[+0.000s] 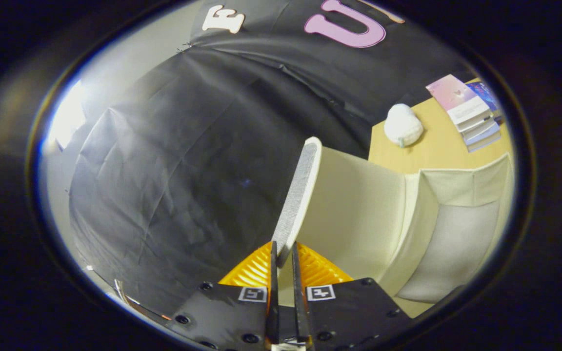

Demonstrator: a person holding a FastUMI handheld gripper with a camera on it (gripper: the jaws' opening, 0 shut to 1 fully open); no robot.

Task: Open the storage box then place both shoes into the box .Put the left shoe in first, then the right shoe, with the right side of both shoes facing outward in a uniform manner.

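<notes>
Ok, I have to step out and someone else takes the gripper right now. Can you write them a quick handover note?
Gripper: fingers pinched shut on the edge of the storage box lid, holding it raised on edge.
Storage box: just beyond the fingers on the wooden table, open, its pale fabric interior showing.
Done: the box is opened.
Left: let go of the lid, then put in the left shoe, then the right, right sides facing outward.
Beyond the box: a white cap and stacked books.

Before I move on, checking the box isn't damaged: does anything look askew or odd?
Nothing looks damaged. The tongs are shut on the raised lid of the storage box, which stands open. Beyond it, a white shoe and stacked books sit tidily on the table.
</notes>
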